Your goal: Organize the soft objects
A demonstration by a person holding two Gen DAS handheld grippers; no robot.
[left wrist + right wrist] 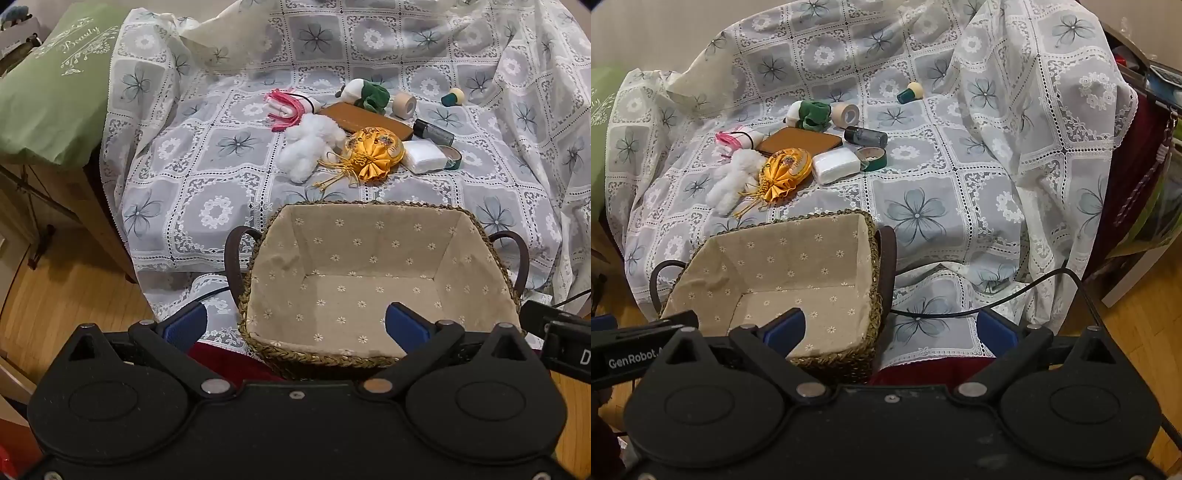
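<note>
A woven basket [476, 225] with a floral cloth lining stands empty at the front of the lace-covered seat; it also shows in the right wrist view [873, 236]. Behind it lie a white fluffy plush [310, 146], a yellow satin pouch [373, 151], a pink and white cloth bundle [286, 107], a green and white plush [365, 92] and a white pad [424, 157]. My left gripper [295, 326] is open and empty, low over the basket's front rim. My right gripper [890, 328] is open and empty, at the basket's right front corner.
Hard items sit among the soft ones: a brown case [365, 120], a tape roll [404, 105], a dark bottle [432, 131], a green tin [452, 157] and a small green-based ball [454, 96]. A green cushion [55, 92] lies left. A black cable [997, 299] crosses the seat's front.
</note>
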